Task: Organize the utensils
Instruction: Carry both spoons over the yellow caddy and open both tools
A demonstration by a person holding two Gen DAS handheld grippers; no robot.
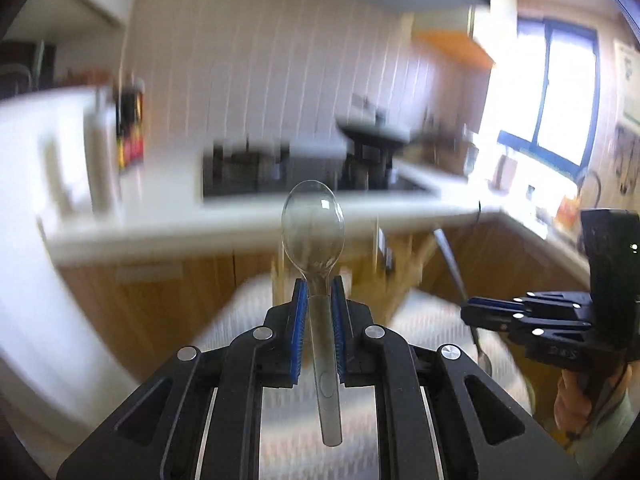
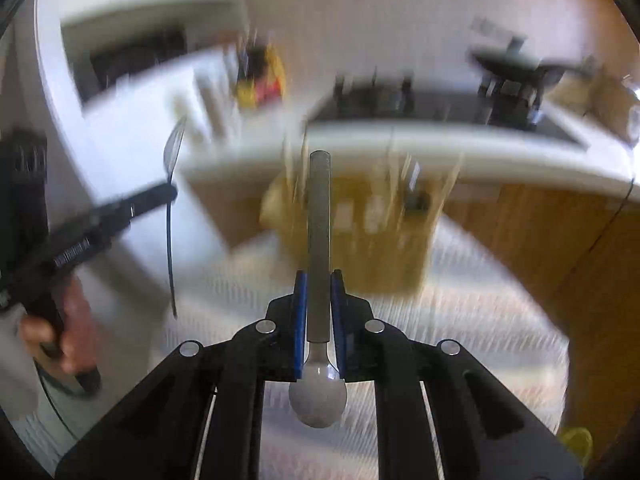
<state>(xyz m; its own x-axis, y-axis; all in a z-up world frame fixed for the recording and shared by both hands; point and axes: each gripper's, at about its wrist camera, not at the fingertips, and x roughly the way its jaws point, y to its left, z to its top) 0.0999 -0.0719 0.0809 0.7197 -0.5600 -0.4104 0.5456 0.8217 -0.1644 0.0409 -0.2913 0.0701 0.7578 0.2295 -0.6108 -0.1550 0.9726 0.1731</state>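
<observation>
My left gripper (image 1: 319, 286) is shut on a clear plastic spoon (image 1: 313, 228), gripped at the neck, bowl pointing forward and up. It also shows in the right wrist view (image 2: 173, 196) at the left, with the clear spoon (image 2: 174, 152) seen edge-on. My right gripper (image 2: 319, 280) is shut on a metal spoon (image 2: 319, 216), handle pointing forward, bowl (image 2: 318, 400) back toward the camera. In the left wrist view the right gripper (image 1: 470, 312) is at the right with the metal spoon (image 1: 454, 264) held upright. A blurred wooden utensil holder (image 2: 360, 232) stands ahead on a striped cloth.
A white kitchen counter (image 1: 240, 224) with a black stove (image 1: 248, 172) and a pan (image 1: 376, 132) runs behind. Wooden cabinets (image 2: 560, 232) are below it. A white appliance (image 1: 52, 160) stands at the left. A window (image 1: 556, 92) is at the right. Both views are motion-blurred.
</observation>
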